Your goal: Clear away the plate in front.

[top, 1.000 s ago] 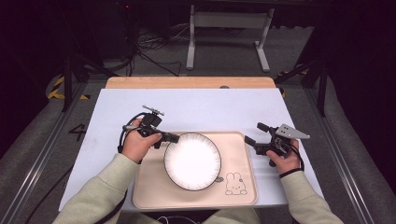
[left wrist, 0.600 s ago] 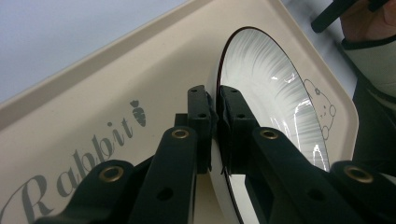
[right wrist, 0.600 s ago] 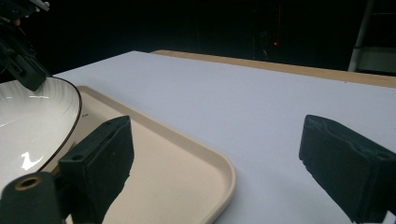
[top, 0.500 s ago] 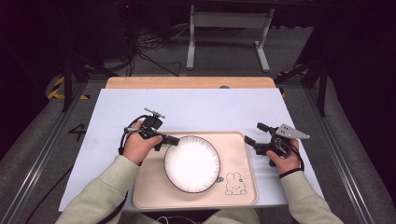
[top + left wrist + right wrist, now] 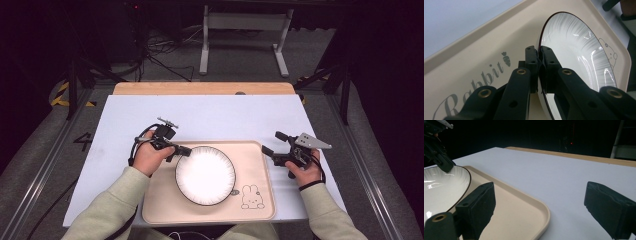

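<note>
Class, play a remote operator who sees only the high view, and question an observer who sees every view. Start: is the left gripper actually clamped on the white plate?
Observer: Yes. In the left gripper view, the left gripper pinches the dark-edged rim of the white ribbed ceramic plate.
Operator: What is printed on the tray near it?
Observer: The beige plastic tray reads "Rabbit", with a small carrot.
Operator: And the right gripper?
Observer: The right gripper has its jaws wide apart, straddling the tray's corner and holding nothing.
</note>
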Demonstrator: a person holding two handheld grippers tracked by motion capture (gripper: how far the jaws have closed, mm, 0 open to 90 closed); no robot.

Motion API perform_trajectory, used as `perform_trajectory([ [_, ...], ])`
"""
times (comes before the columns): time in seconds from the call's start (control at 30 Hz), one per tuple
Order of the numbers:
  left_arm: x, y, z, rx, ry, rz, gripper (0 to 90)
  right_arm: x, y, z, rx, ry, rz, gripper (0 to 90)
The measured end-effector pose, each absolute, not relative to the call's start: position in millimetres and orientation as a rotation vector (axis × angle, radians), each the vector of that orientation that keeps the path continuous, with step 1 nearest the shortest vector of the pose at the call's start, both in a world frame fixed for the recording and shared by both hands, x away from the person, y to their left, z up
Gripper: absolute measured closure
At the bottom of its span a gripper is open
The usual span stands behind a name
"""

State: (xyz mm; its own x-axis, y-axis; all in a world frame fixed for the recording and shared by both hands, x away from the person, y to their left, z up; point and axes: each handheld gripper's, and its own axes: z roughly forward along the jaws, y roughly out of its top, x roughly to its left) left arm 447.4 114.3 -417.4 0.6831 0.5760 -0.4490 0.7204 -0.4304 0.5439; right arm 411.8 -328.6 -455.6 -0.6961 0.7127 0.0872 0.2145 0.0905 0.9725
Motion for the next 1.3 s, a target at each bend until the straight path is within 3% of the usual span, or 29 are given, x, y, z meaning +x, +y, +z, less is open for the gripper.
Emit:
perform_trajectory([
  [0.17, 448, 115, -420, 2.17, 1.012, -0.216, 87.8, 411, -329, -456, 0.911, 1.962, 1.643, 10.1],
  [0.23, 450, 119, -421, 2.105, 0.996, -0.303, 90.0, 412, -329, -456, 0.911, 1.964, 1.64, 10.1],
  [0.53, 445, 115, -414, 2.113, 0.962, -0.231, 88.8, 411, -328, -456, 0.911, 1.961, 1.642, 9.9],
  [0.73, 437, 116, -405, 2.096, 0.895, -0.156, 68.9, 411, -329, -456, 0.912, 1.957, 1.646, 9.8],
  [1.07, 425, 128, -405, 2.055, 0.848, -0.041, 44.1, 411, -329, -456, 0.905, 1.96, 1.643, 9.5],
  [1.3, 419, 139, -405, 2.019, 0.818, 0.031, 34.7, 411, -329, -456, 0.903, 1.963, 1.644, 9.6],
])
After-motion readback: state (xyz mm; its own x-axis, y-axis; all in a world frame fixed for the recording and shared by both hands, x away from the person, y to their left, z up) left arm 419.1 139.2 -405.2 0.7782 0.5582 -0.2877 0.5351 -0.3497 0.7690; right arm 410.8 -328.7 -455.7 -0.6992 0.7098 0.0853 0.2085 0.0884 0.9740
